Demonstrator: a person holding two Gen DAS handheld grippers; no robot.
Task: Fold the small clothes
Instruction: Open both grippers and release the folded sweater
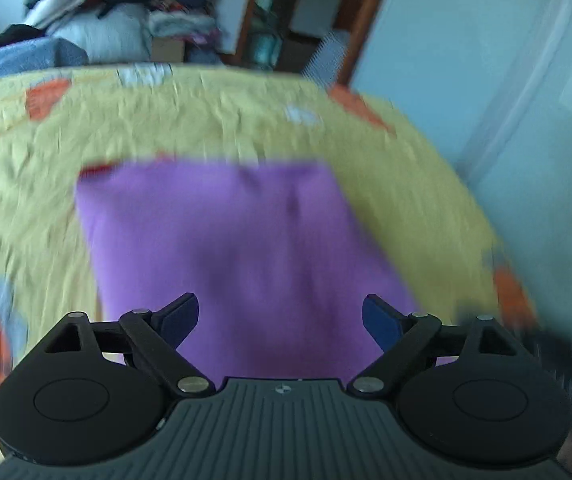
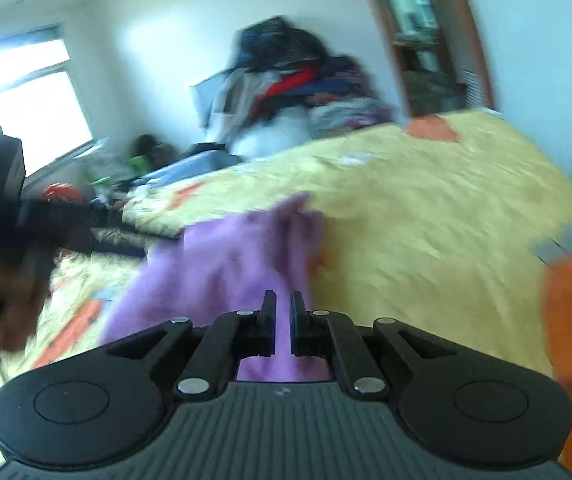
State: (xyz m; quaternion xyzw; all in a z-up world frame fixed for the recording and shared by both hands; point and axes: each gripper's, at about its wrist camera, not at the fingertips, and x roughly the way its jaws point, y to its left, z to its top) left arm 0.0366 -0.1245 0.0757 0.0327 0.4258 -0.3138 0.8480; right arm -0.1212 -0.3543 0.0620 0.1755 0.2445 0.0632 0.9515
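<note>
The purple garment (image 1: 229, 248) is lying mid-bed on the yellow bedspread (image 1: 205, 120), its far edge toward the headboard side. The left gripper (image 1: 279, 316) is hovering with jaws spread wide, empty — the right gripper (image 2: 281, 312) is nearly closed, apparently pinching purple cloth. A fold appears under way; next, laying that edge squarely.
</note>
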